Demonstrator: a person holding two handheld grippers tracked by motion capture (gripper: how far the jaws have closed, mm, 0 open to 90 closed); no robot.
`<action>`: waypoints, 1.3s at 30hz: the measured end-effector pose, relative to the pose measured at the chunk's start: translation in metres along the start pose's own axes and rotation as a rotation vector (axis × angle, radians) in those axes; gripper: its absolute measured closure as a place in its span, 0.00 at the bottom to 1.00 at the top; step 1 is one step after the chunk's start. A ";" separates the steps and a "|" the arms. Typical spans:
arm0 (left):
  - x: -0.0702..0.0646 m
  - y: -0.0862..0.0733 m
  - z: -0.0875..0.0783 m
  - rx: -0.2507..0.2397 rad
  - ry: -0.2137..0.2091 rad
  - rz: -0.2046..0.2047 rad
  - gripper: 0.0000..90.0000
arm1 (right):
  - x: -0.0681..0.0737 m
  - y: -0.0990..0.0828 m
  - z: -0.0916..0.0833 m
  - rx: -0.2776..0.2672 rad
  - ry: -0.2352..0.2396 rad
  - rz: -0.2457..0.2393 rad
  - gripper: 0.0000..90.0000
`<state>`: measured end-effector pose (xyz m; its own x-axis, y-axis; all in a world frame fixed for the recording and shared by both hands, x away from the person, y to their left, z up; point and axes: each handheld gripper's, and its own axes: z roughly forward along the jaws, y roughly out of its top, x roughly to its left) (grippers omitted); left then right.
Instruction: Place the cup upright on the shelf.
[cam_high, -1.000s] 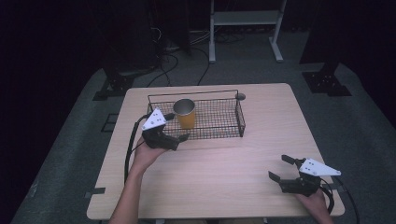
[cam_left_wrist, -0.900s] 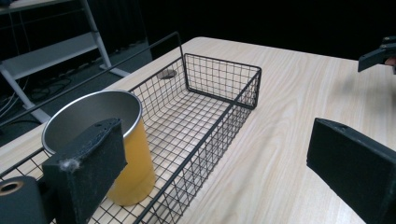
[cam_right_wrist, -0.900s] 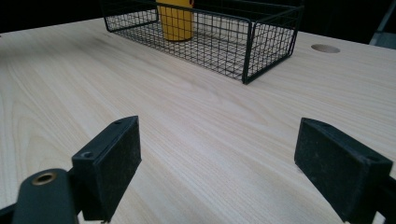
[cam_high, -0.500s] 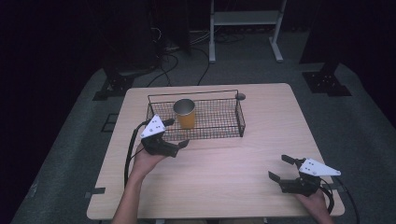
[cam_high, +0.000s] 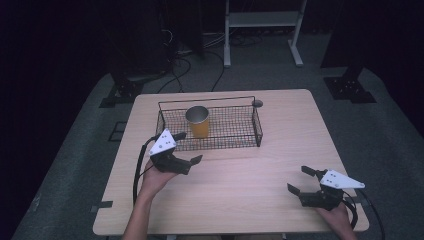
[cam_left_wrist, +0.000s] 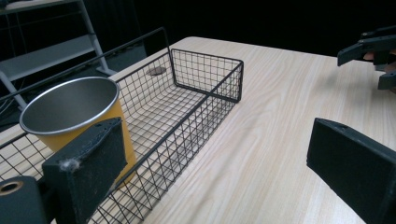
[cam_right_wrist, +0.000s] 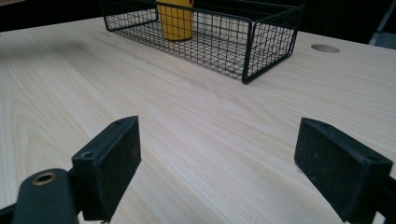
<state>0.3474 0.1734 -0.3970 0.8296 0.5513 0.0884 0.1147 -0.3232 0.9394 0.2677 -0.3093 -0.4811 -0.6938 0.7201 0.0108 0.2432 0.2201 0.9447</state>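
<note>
A yellow cup with a metal inside (cam_high: 198, 121) stands upright in the left part of a black wire basket (cam_high: 235, 127) at the table's back middle. My left gripper (cam_high: 189, 148) hovers just in front of the basket's left front wall, open and empty, jaws pointing right. In the left gripper view the cup (cam_left_wrist: 70, 112) sits behind the mesh (cam_left_wrist: 196, 107), beyond my left gripper (cam_left_wrist: 219, 163). My right gripper (cam_high: 300, 180) is open and empty over the front right of the table. From my right gripper (cam_right_wrist: 224, 158), the cup (cam_right_wrist: 175, 18) and basket (cam_right_wrist: 243, 37) lie far ahead.
The light wooden table (cam_high: 240, 200) has a round cable hole (cam_high: 257, 103) behind the basket's right end, also seen as the hole (cam_right_wrist: 325, 48). The right gripper (cam_left_wrist: 369, 46) shows far off in the left gripper view. A metal rack (cam_high: 260, 30) and cables stand on the dark floor behind.
My left gripper has drawn back a little from the basket toward the table's front. The right gripper has stayed in place.
</note>
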 end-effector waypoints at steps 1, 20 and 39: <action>-0.001 -0.001 -0.001 -0.004 0.003 -0.001 0.04 | 0.000 0.000 0.000 0.000 0.000 0.000 0.15; -0.015 -0.017 -0.017 -0.015 0.017 -0.016 0.04 | 0.000 0.000 0.000 0.002 -0.003 0.003 0.15; -0.032 -0.032 -0.033 -0.035 0.030 -0.031 0.04 | 0.000 0.000 0.000 0.000 -0.003 0.005 0.15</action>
<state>0.2992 0.1921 -0.4190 0.8092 0.5836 0.0684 0.1203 -0.2785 0.9529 0.2676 -0.3094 -0.4811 -0.6909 0.7228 0.0149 0.2466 0.2162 0.9447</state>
